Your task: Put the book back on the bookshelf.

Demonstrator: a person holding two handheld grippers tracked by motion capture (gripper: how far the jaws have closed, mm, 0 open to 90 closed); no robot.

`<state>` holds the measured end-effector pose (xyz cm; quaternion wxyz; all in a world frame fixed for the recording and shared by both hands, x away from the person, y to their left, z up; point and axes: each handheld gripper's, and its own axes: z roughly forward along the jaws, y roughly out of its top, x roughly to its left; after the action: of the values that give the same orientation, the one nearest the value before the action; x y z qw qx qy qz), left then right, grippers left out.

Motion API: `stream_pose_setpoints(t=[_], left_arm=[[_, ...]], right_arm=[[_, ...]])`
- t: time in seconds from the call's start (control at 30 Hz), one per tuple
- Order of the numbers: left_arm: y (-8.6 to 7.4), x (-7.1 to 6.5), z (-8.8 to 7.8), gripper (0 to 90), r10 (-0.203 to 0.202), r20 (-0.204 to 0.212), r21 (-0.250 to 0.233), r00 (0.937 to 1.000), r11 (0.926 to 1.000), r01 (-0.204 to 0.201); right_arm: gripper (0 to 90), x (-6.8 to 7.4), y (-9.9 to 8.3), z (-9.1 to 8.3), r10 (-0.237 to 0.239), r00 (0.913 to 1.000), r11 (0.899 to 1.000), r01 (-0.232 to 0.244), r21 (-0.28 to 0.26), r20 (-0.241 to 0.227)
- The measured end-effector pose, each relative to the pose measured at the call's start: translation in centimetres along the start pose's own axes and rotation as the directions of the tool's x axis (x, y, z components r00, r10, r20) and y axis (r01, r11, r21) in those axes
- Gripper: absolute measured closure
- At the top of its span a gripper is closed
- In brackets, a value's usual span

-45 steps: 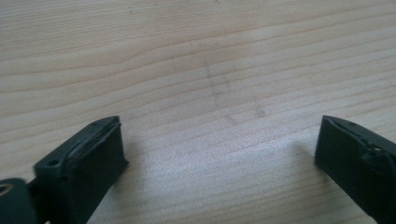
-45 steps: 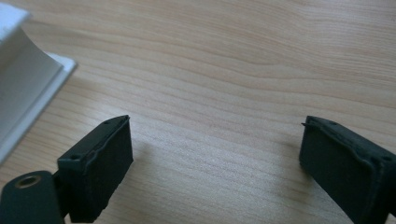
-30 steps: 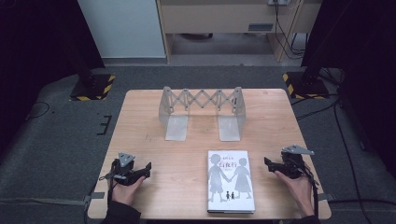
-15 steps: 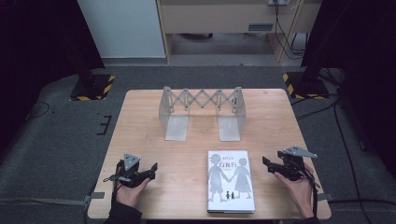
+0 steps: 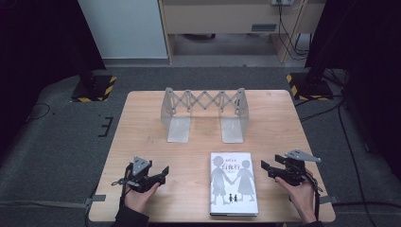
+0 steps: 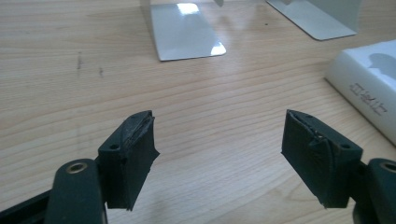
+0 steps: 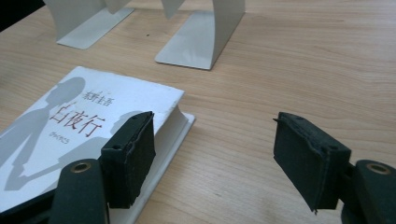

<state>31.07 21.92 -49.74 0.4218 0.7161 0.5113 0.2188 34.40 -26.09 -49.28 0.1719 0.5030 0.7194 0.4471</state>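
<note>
both sets of jaws stand apart with nothing between them, the left gripper [image 5: 163, 174] having just been closing a little over bare table [image 5: 189, 156] and the right gripper [image 5: 265, 169] just beside the book's right edge. the book [image 5: 233, 183] lies flat near the front of the table, between the two hands, with the folding metal bookend rack [image 5: 204, 111] well behind it. this looks like the approach step, and the next move likely calls for bringing the jaws in on the book's edges to lift it toward the rack.

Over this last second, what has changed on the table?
The left hand-held gripper has edged toward the book, its jaws closing somewhat with nothing between them. The right hand-held gripper has barely shifted, its jaws narrowing slightly, also empty. The book and the expandable metal bookend rack lie as before.
</note>
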Motion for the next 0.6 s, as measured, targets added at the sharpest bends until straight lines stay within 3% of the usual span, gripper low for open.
stream_pose_setpoints(t=[0.2, 0.6], left_arm=[[0.1, -1.2, 0.0, 28.6, 0.012, 0.04, -0.009, 0.9991, 0.9999, -0.011], [0.6, -3.9, 0.8, 29.5, 0.044, 0.108, -0.006, 0.9932, 0.999, -0.043]], right_arm=[[29.7, 0.5, -0.2, 0.3, 0.016, 0.998, 1.0, -0.015, 0.009, -0.062], [31.5, 1.9, -0.8, 0.8, 0.014, 0.9934, 0.999, -0.01, 0.04, -0.114]])
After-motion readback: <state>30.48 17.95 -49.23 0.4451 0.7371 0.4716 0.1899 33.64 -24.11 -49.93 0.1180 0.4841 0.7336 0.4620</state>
